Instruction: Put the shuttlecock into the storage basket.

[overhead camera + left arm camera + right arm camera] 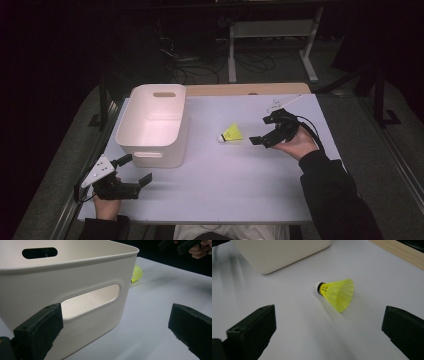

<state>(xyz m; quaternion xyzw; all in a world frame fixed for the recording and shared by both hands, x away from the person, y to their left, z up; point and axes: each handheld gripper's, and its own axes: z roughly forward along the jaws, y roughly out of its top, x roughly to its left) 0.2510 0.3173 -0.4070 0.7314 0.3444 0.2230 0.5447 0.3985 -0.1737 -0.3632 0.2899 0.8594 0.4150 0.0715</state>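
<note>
The yellow shuttlecock (230,133) is lying on its side on the bench (225,190), its white cork tip pointing towards the white basket (154,125) and its mesh skirt flaring towards the right gripper (263,131). That gripper's jaws are gaping wide just beside it, empty, and the left gripper (134,168) is likewise resting with jaws apart near the basket.

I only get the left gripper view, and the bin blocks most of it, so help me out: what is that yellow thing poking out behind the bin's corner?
Observer: A yellow shuttlecock, lying on its side on the table, apart from the bin.
Operator: Is the right gripper on it?
Observer: No. The right gripper is beside it with jaws wide open, the shuttlecock ahead of them and untouched.
Operator: Anything inside the bin?
Observer: From the high view its floor looks bare.
Operator: And where does my own gripper sit?
Observer: The left gripper is at the bin's near side, open, close to its handle slot.
</note>
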